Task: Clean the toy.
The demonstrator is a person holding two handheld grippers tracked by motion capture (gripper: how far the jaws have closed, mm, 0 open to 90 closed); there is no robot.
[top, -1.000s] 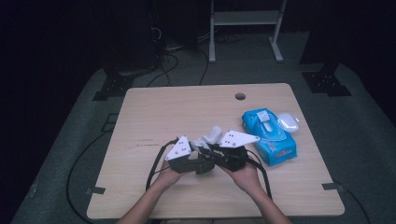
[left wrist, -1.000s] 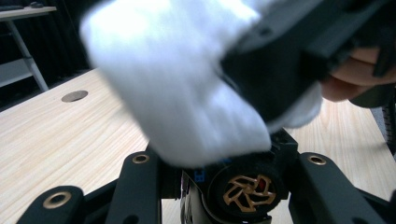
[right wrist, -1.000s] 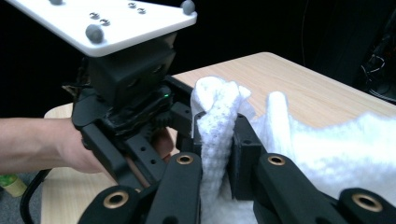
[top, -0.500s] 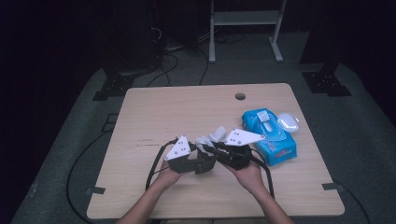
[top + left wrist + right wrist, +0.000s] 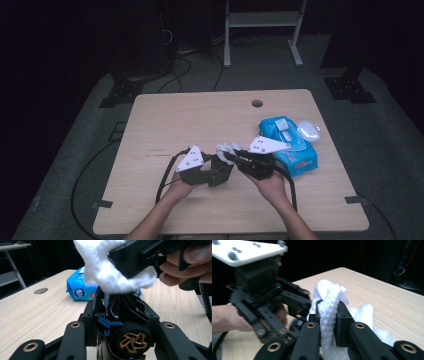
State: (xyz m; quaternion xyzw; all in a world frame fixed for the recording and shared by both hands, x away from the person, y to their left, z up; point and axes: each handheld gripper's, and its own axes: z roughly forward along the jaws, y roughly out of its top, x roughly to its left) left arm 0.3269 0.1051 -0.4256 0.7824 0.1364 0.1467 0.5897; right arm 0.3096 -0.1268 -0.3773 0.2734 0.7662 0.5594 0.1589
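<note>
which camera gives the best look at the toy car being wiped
The left gripper view: the toy car sits close up between that gripper's jaws, wheel and chassis plain. In the high view it is a dark shape; the right gripper view barely shows it.

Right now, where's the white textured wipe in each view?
High view: white textured wipe at centre, between the two hand-held grippers, left of the blue wipes pack.
Left gripper view: top centre, pinched by the right hand-held gripper, above a small black toy car.
Right gripper view: centre, clamped between its own jaws.
Shared landmark: the light wooden table.
</note>
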